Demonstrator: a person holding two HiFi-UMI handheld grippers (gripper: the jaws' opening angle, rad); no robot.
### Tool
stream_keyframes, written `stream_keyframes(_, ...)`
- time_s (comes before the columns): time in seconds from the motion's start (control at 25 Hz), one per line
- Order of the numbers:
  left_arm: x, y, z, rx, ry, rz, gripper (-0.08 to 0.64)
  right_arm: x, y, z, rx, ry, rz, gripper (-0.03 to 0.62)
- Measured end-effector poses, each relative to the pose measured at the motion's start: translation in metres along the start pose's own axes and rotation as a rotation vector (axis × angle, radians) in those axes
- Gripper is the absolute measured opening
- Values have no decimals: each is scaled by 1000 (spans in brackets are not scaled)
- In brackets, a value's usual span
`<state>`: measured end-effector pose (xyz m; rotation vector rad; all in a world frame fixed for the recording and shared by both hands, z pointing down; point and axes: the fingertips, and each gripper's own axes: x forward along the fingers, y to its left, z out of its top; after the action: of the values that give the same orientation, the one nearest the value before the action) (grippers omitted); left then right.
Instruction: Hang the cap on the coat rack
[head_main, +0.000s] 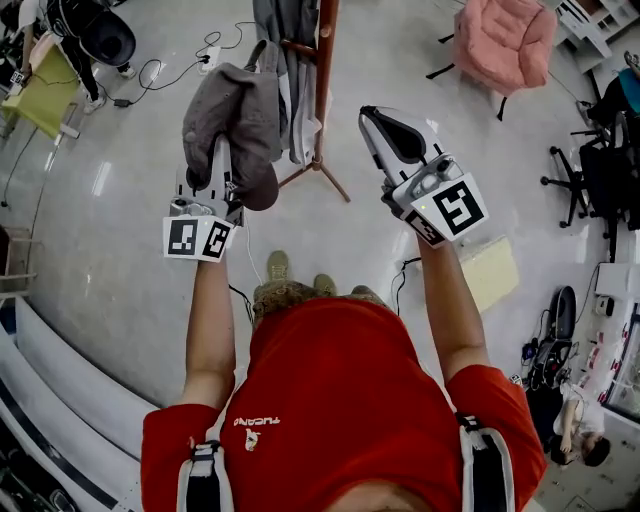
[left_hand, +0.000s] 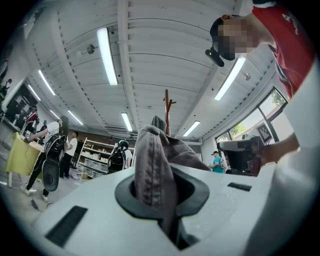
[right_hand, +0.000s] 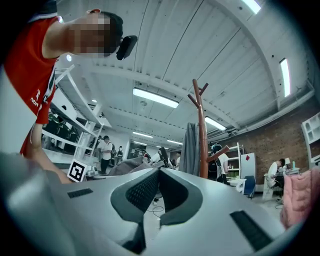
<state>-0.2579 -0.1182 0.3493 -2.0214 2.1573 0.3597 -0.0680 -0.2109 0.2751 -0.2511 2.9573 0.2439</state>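
Now my left gripper (head_main: 220, 165) pinches the gray cap (head_main: 235, 110) tight so it won't drop, up near the coat rack (head_main: 323, 70). My right gripper (head_main: 380, 120) is closed on nothing, off to the side.

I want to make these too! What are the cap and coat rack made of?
The cap looks like soft grey-brown cloth, maybe cotton: it sags in folds and shows stitched seams. The coat rack looks like smooth reddish-brown wood, going by its branch-like pegs, though I can't be sure.
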Motion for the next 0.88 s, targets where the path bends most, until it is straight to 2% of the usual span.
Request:
stream_keyframes(0.44,70,65,-78,-18,117,-92,23,44,-17,-28,-22,47,-171,25)
stream_keyframes(0.88,116,86,-139,-85,194,-176,23,48,-26,-49,-45,125,-315,25)
